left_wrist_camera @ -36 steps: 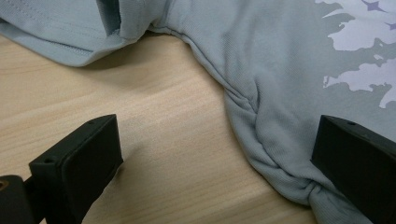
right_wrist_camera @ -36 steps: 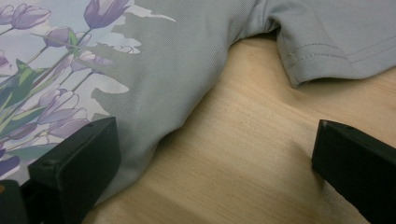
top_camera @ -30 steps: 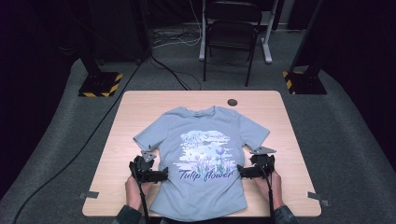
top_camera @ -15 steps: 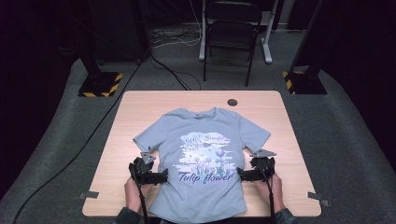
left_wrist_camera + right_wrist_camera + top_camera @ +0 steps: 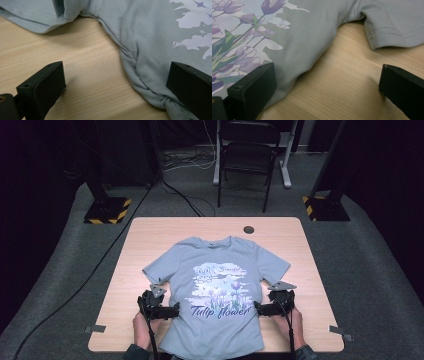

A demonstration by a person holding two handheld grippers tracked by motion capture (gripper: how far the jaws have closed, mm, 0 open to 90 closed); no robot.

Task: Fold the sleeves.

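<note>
Left gripper: black two-jaw tongs, jaws spread wide, straddling the side edge of a pale grey-blue cotton T-shirt printed with purple tulips. In the left gripper view, one jaw stands over bare wood and the other over the cloth; the shirt's side seam runs between them, bunched into a small twisted fold near the lower edge. Nothing is pinched.

Right gripper: same make, jaws likewise spread, at the shirt's opposite side edge. In the right gripper view, one jaw sits over the printed front next to the tulip picture and the other over bare wood; the cloth edge crosses the gap between them, loose. The hem of a short sleeve lies further off, flat on the wood.

Shirt: lies face up and spread out on a light wooden table with rounded corners, collar toward the far side, bottom hem at the near edge between the person's hands. Lettering across the lower chest reads "Tulip flower".

Beyond: a small dark round hole in the tabletop past the collar; a black folding chair on the grey floor behind.
</note>
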